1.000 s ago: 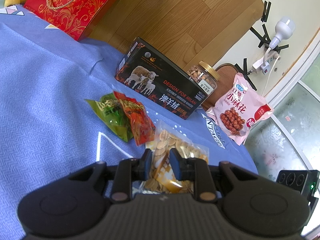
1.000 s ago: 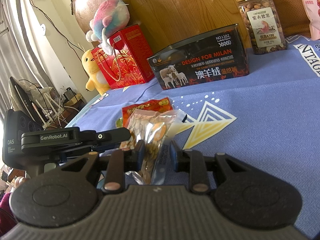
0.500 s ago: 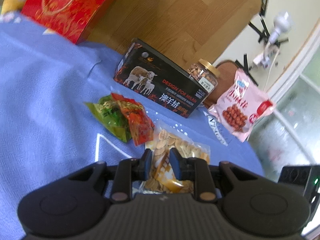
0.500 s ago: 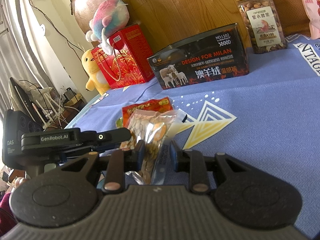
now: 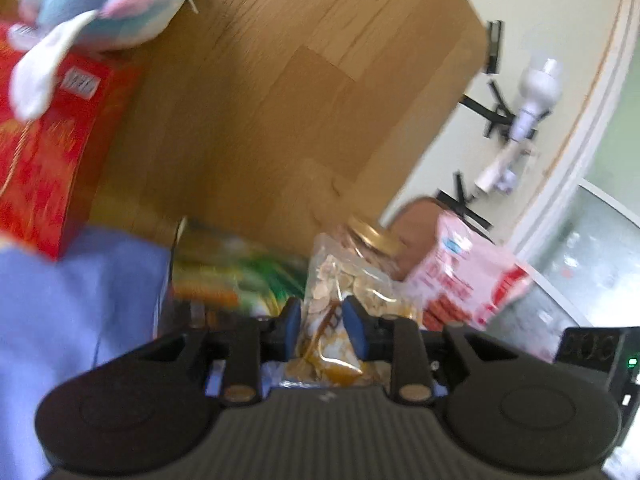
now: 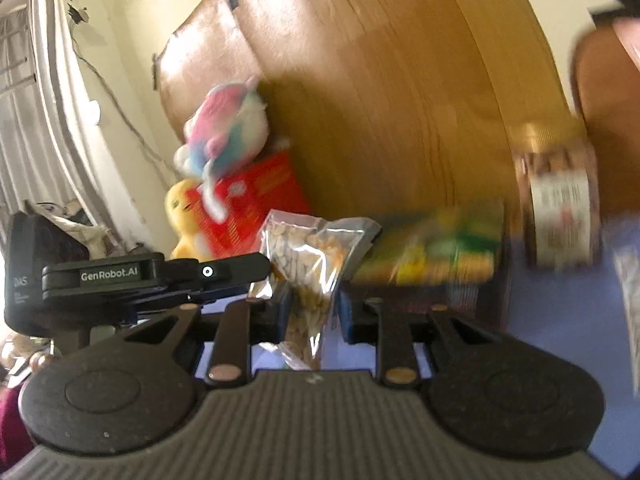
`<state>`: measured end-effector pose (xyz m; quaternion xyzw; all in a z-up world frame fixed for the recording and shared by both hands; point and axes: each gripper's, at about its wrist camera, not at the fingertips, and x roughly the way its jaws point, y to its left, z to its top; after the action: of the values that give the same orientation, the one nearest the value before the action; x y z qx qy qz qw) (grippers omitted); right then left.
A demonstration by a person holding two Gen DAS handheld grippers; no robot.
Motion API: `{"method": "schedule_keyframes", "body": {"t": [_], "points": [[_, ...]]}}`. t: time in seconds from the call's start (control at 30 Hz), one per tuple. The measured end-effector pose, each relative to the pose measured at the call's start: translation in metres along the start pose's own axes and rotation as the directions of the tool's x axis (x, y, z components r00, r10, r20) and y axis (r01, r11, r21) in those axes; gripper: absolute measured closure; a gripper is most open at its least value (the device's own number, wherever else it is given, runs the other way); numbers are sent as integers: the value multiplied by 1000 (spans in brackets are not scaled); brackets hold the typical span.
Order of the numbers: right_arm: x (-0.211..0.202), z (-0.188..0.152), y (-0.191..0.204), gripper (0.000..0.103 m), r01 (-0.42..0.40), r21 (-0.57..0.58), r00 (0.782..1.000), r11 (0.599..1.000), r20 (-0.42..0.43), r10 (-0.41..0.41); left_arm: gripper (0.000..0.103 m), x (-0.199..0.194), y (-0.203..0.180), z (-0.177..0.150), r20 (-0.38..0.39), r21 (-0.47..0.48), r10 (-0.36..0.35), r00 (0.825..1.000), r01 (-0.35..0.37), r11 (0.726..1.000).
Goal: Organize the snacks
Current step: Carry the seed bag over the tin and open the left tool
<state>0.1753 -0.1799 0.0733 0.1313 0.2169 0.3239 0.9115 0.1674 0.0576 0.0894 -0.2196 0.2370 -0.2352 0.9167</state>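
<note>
Left wrist view: the left gripper (image 5: 322, 322) has a clear snack bag (image 5: 344, 292) of pale chips between its blue pads. The jaws are narrow and opening at this moment, with the bag between them and the pads touching the film on both sides. The bag stands upright, clear of the blue cloth (image 5: 72, 300). Behind it, blurred, lie a black box (image 5: 188, 304) topped with green and orange colour, a jar (image 5: 374, 242) with a gold lid, and a pink bag (image 5: 468, 280) to the right. A red box (image 5: 44, 152) stands at the far left with a plush toy (image 5: 100, 8) on top, against a wooden board (image 5: 288, 92).

Right wrist view: the right gripper (image 6: 310, 314) has the same bag (image 6: 308, 264) pinched between its pads by the lower corner, jaws nearly closed on the film. The bag's upper part fans out above the fingers. The left gripper's body (image 6: 132, 276) reaches in from the left and meets the bag's left edge. The black box (image 6: 432, 280), the jar (image 6: 560, 200), the red box (image 6: 248, 204) and the plush toy (image 6: 224, 132) show behind; a yellow toy (image 6: 184, 216) sits beside the red box. The background is motion-blurred throughout.
</note>
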Motion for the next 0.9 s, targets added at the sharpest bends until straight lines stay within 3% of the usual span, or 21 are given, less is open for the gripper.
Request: {"method": "schedule_keyframes", "body": {"t": [0.2, 0.37, 0.43, 0.57, 0.63, 0.7, 0.8, 0.9], "points": [[69, 24, -30, 75, 84, -45, 993, 995, -77, -88, 75, 65, 16, 27, -30, 35, 147, 989, -146, 989], [108, 19, -37, 57, 186, -123, 968, 975, -146, -203, 60, 91, 23, 22, -64, 46, 259, 964, -257, 965], [111, 16, -40, 56, 230, -123, 956, 965, -156, -248, 60, 86, 21, 22, -62, 38, 249, 967, -247, 968], [73, 14, -41, 55, 277, -46, 960, 960, -31, -279, 58, 41, 13, 21, -7, 28, 196, 981, -195, 980], [42, 5, -33, 53, 244, -30, 970, 969, 26, -244, 55, 8, 15, 15, 16, 6, 154, 988, -154, 988], [19, -13, -25, 53, 146, -13, 989, 989, 15, -146, 54, -22, 19, 3, 30, -21, 138, 990, -137, 990], [13, -46, -15, 53, 31, 22, 995, 999, -93, -29, 54, -53, 31, -24, -8, -90, 118, 993, -119, 989], [34, -68, -12, 53, 13, 62, 982, 998, -191, 0, 54, -64, 46, -54, -79, -192, 82, 994, -96, 977]]}}
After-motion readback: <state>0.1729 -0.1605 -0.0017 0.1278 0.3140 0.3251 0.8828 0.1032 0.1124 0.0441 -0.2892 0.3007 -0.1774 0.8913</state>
